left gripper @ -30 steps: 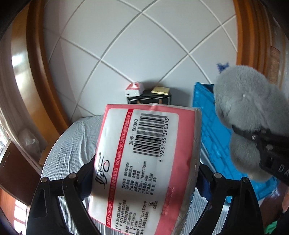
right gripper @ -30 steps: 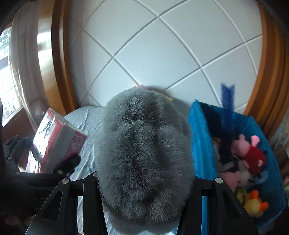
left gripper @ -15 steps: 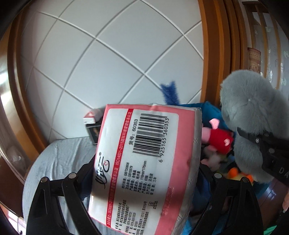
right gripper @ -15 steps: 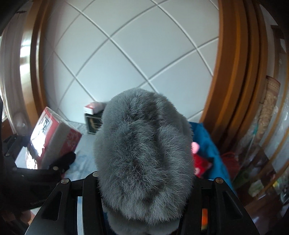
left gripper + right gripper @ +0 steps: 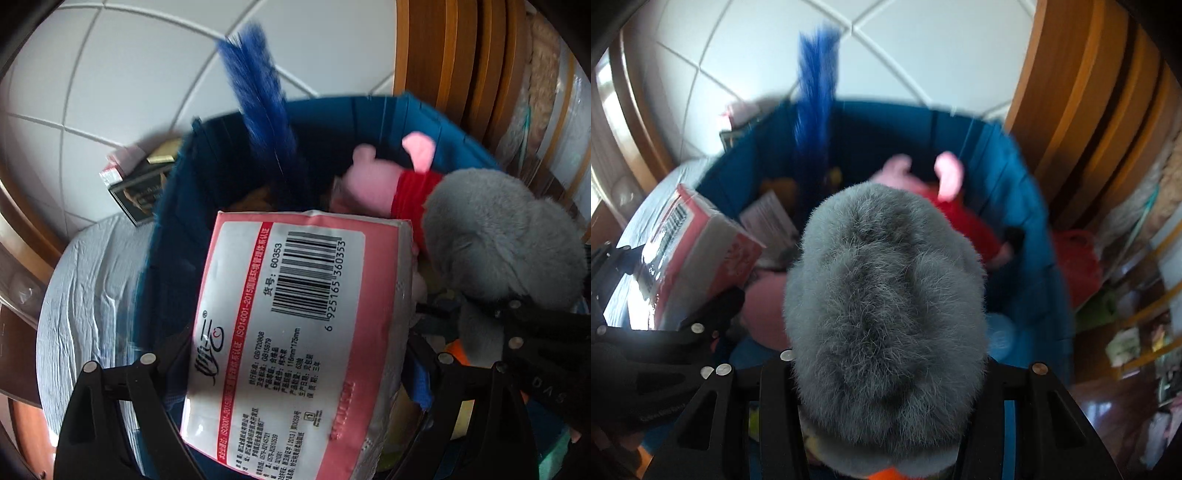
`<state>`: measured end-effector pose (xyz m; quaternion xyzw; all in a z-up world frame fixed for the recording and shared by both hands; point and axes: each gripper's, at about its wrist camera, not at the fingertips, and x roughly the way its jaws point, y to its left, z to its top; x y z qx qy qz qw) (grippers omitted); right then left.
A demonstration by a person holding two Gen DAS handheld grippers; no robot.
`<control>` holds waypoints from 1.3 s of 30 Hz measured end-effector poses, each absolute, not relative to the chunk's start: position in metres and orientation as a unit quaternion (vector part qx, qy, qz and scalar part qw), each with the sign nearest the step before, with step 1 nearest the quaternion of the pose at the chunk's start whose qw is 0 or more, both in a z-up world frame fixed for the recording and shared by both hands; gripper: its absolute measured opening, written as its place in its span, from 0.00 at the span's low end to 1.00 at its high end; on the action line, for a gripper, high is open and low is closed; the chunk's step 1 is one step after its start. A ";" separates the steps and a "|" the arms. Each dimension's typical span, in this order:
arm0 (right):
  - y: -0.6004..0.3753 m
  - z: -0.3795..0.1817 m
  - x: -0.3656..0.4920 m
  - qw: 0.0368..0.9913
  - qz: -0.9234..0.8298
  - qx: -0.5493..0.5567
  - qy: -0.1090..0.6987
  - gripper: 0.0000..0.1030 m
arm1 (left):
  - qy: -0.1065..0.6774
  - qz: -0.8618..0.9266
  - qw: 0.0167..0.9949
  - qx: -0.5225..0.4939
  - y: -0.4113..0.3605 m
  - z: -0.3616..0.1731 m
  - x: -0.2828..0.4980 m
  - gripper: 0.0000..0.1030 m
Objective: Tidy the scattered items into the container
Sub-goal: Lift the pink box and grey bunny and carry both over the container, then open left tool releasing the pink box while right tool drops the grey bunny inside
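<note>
Over the open blue container (image 5: 373,110), your left gripper (image 5: 295,369) has its jaws clamped on the pink tissue pack (image 5: 295,332), and your right gripper (image 5: 886,387) is closed on the grey plush toy (image 5: 886,314). Below them, a pink pig toy (image 5: 376,181) lies near the container's far wall.

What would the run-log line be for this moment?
left gripper: shut on tissue pack | right gripper: shut on grey plush toy | both over blue bin | release: not yet
</note>
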<state>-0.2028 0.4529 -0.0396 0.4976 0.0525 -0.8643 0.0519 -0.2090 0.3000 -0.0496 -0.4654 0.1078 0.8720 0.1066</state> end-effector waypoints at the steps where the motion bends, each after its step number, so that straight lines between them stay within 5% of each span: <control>1: 0.456 -0.052 -0.210 0.055 -0.857 0.510 0.053 0.44 | 0.114 0.865 0.109 -0.476 0.304 -0.058 -0.213 0.88; 15: 0.462 -0.121 -0.225 0.076 -0.791 0.606 0.027 0.47 | 0.144 0.811 0.109 -0.557 0.325 -0.110 -0.225 0.90; 26: 0.468 -0.080 -0.196 0.048 -0.823 0.564 0.041 0.75 | 0.118 0.823 0.125 -0.541 0.314 -0.091 -0.205 0.92; 39: 0.465 0.006 -0.099 0.020 -0.892 0.446 0.064 0.85 | 0.103 0.894 0.149 -0.409 0.272 -0.002 -0.094 0.96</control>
